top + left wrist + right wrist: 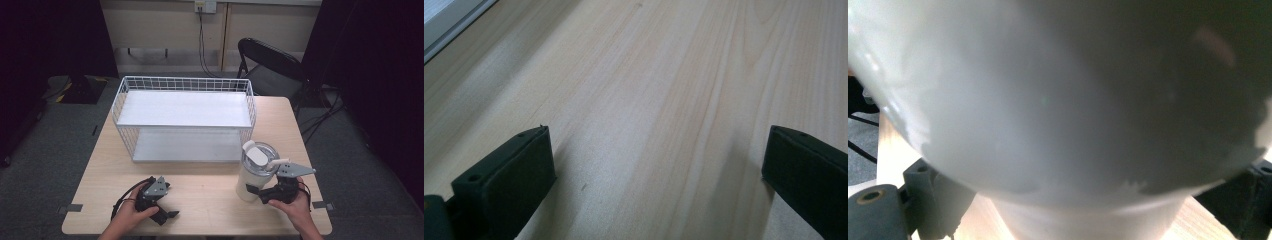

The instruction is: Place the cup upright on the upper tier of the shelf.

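Pale wooden bench (200, 195), white two-tier wire rack (185, 117) at the back. A tall white lidded tumbler (256, 172) stands front right; the right tongs (261, 192) straddle its lower body, likely gripping. Keep them level and square. Left tongs (656, 165) rest wide apart, holding nothing.

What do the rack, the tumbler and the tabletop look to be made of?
Rack: thin metal wire with a matt white coating, judging by its grid walls; its two flat shelves look like painted sheet. Tumbler: glossy cream body showing soft reflections, probably coated metal or plastic, with a clear lid. Tabletop: pale wood or wood-look laminate with visible grain.
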Available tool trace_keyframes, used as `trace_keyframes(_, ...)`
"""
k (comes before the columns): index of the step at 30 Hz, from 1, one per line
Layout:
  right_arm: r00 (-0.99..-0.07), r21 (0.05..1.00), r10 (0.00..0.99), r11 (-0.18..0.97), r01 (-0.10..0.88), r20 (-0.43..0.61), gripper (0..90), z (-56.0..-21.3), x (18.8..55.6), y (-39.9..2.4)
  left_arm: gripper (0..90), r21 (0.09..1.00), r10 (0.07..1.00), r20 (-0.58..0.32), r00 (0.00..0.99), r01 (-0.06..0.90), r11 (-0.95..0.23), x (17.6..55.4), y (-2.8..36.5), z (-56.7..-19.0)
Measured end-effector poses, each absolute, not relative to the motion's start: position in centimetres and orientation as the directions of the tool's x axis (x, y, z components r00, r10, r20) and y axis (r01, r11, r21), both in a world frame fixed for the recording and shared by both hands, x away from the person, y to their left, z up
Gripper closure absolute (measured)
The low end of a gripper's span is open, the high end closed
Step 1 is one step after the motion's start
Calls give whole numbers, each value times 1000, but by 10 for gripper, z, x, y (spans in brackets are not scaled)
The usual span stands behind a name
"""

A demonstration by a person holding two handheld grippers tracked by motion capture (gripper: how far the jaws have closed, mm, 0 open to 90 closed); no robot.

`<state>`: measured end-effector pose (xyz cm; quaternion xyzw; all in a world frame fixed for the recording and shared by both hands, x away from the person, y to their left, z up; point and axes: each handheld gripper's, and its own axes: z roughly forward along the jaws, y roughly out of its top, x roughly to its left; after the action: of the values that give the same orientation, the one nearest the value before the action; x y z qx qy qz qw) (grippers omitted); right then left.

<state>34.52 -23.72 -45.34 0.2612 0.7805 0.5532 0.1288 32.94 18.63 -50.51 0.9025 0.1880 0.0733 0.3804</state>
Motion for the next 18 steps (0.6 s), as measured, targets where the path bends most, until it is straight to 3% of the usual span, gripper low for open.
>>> trace_keyframes(13, -812, 959, 573, 153, 238, 110, 76, -463, 344, -228, 0, 714, 395, -11, 919, 284, -640, 329, 186, -505)
trace_keyframes(18, -812, 965, 580, 173, 198, 62, 86, -462, 341, -225, 0, 715, 395, -11, 919, 284, -639, 329, 186, -505)
